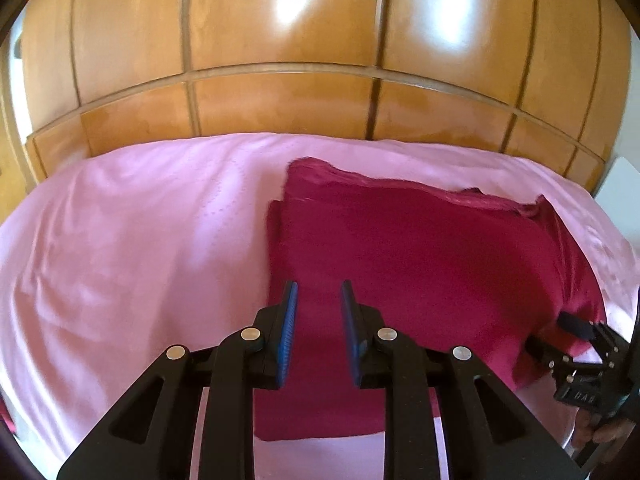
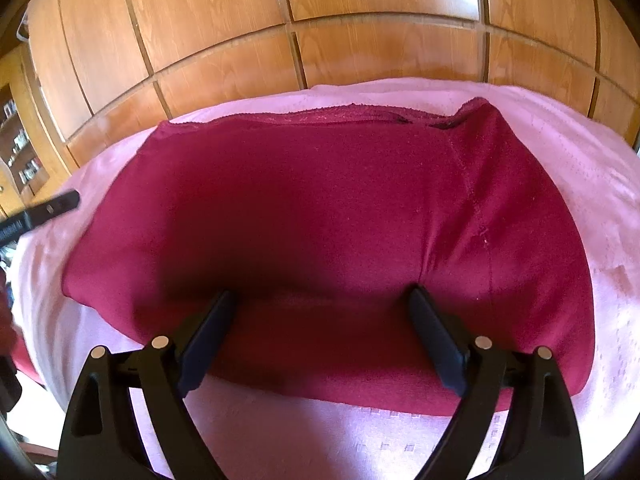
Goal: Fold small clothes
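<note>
Garment: crimson cloth [image 2: 320, 208] is lying partly folded, frame centre, on the pink bed [image 2: 580, 168].
Left hand-held gripper [image 1: 319, 304]: is hovering narrow, empty.
Right hand-held gripper [image 2: 322, 308]: is gaping wide, holding nothing.
Left: more folds, likely.

Left-wrist view motion-blurred: red garment [image 1: 400, 272] edges smeared, near hem hidden under left gripper [image 1: 319, 296] linkage. Right gripper [image 1: 552, 334] cut by frame edge, fingertip contact with cloth unclear. Right-wrist view: shelf contents [image 2: 20, 152], far left of fingers, too small to tell.
</note>
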